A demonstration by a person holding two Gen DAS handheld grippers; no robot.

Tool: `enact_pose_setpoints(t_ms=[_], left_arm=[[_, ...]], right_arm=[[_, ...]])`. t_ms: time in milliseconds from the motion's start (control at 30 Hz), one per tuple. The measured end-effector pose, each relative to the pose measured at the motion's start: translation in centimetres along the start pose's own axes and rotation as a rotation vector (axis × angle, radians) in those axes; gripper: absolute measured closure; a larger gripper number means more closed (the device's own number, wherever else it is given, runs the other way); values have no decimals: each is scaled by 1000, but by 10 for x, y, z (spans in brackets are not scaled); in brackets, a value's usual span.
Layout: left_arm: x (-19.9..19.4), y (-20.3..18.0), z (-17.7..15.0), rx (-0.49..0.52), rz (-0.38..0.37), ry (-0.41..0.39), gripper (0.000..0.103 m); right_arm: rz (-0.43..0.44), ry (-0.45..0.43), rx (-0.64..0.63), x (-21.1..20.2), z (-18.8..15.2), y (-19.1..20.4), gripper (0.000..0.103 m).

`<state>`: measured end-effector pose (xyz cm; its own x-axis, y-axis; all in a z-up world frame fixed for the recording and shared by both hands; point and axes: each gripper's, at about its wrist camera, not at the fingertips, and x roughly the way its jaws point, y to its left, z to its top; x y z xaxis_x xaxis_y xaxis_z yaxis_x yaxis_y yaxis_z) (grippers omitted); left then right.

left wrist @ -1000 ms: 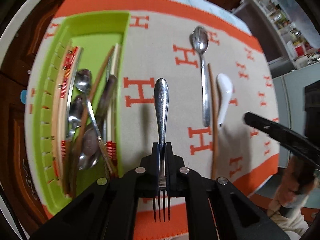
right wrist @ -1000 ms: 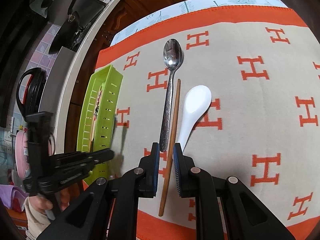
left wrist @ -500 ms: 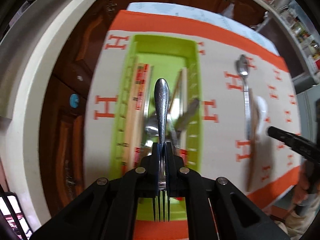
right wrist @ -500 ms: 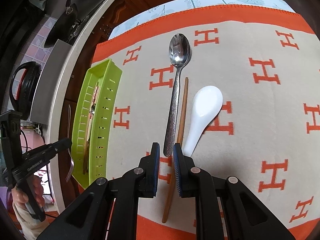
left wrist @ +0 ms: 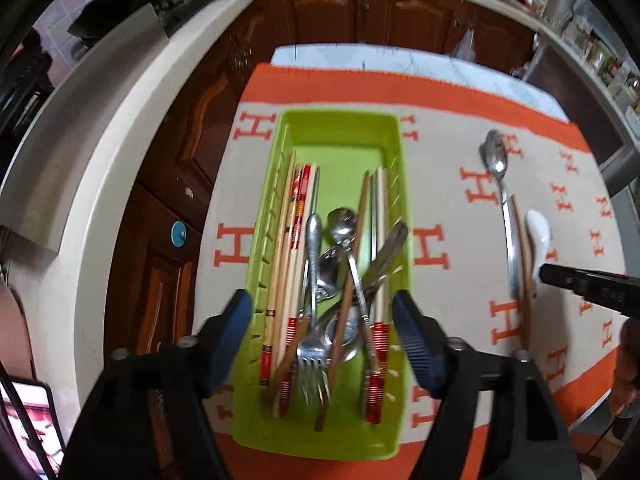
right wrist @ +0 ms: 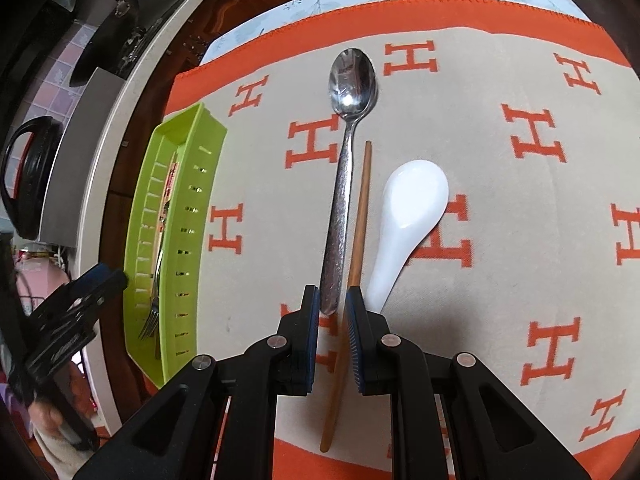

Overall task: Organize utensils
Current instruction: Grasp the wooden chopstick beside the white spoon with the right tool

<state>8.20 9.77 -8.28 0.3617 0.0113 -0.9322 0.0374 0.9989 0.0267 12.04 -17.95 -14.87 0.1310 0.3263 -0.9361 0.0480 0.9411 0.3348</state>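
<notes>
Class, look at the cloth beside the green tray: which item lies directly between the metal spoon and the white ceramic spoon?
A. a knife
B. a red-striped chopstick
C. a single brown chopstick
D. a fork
C: a single brown chopstick lies between the metal spoon and the white ceramic spoon.

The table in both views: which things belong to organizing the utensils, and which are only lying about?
Belong to the job:
- green tray, with the fork dropped in
- metal spoon
- single chopstick
- white ceramic spoon
- left gripper, opening, nothing held
- right gripper, fingers either side of the chopstick

Just lying about:
- orange-patterned cloth
- black kettle
</notes>
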Motion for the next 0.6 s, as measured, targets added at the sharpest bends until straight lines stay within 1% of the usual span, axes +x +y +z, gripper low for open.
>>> enact_pose_setpoints(t_ms=[33,100,200,300,400,500,600], left_arm=[[-4,-2,-2,-5,-4,-13,25],[-9,-6,-5,-16,-5,-36,25],[-14,-16,-11,-21,-29,-59,25],[-18,-30,-16,4,-16,-83,24],[-18,-38,-17,-4,-16,-101,23],[-20,-38,-17,-37,-4,-122,23],[-23,-31,-19,-90,-23,-144,23]], right_arm=[[-4,1,5,1,2,-1,89],[-12,4,19,3,9,-2,88],[-37,-3,30,5,16,-5,83],[-55,10,36,11,23,-5,83],[-74,24,20,20,25,-1,83],[-130,48,-10,34,24,8,83],[-204,30,-76,39,18,21,83]])
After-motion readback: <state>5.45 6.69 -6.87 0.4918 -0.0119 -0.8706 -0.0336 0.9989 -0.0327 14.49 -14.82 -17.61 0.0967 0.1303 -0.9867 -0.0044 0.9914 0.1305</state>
